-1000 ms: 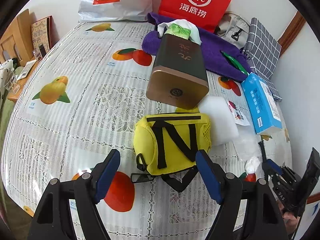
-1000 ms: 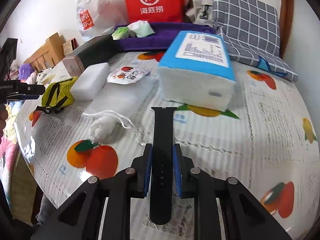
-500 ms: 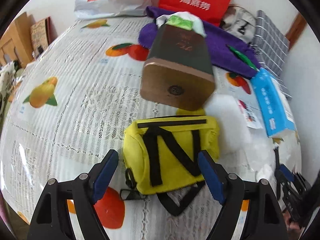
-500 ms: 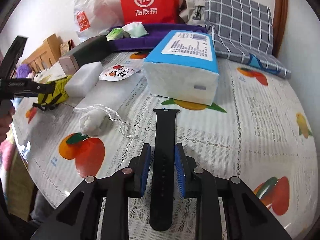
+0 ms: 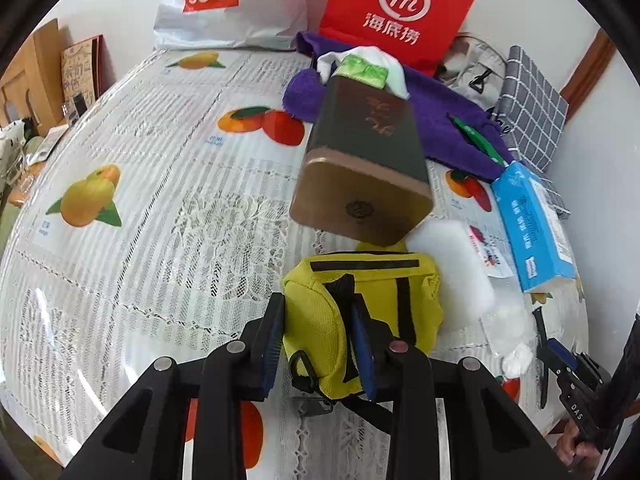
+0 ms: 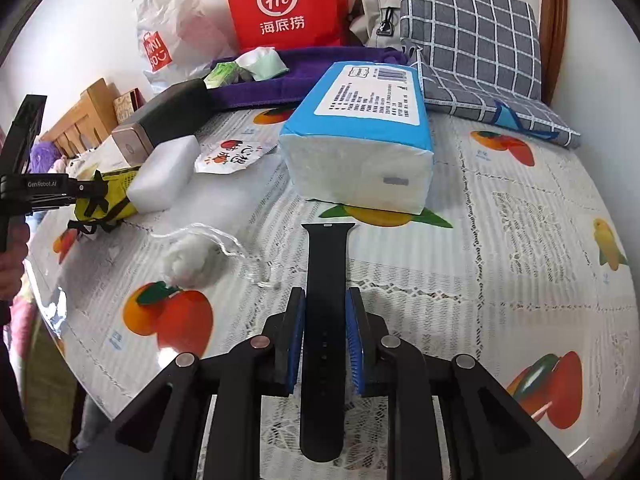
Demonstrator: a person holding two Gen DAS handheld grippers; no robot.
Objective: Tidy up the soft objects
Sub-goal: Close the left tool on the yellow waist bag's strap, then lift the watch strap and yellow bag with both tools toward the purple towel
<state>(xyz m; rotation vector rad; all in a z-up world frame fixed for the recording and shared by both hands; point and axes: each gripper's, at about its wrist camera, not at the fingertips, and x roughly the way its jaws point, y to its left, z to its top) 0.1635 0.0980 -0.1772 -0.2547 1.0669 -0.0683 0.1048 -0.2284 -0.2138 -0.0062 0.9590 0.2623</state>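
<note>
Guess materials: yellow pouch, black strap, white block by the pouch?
Yellow pouch: woven fabric, likely nylon; visible weave, black webbing, dents under the left gripper.
Black strap: probably silicone or rubber; matte, smooth, with holes, clamped in the right gripper.
White block: looks like foam or sponge; dull, soft rounded edges. Uncertain.

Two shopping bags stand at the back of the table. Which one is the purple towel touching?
The red Hi bag: the purple towel lies right against its base. The white Miniso bag stands further left, apart from the towel.
</note>
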